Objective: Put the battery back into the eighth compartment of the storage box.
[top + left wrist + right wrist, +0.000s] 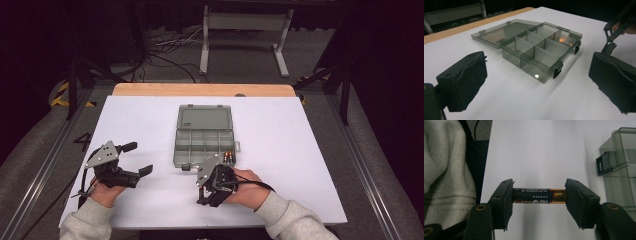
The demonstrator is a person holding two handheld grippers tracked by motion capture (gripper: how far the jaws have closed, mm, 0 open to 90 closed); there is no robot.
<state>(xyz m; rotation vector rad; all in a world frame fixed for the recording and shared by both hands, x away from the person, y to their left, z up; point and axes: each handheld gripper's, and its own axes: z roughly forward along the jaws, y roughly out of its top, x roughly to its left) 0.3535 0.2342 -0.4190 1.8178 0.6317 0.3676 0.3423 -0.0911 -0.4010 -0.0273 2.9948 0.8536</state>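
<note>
Low in the frame, the right tool [539, 196] pinches a battery [537, 195] end to end above the tabletop [280, 150], the left tool [131, 159] gaping empty, and such a lengthwise grip could let it pivot loose short of the organizer box [205, 134].

A white bench [280, 150] with a wooden far edge carries an open grey compartment box [205, 135] at its middle, lid lying flat behind it.

High view looks down from above; both gripper views sit low and close, sharing the organizer box [205, 135].
</note>
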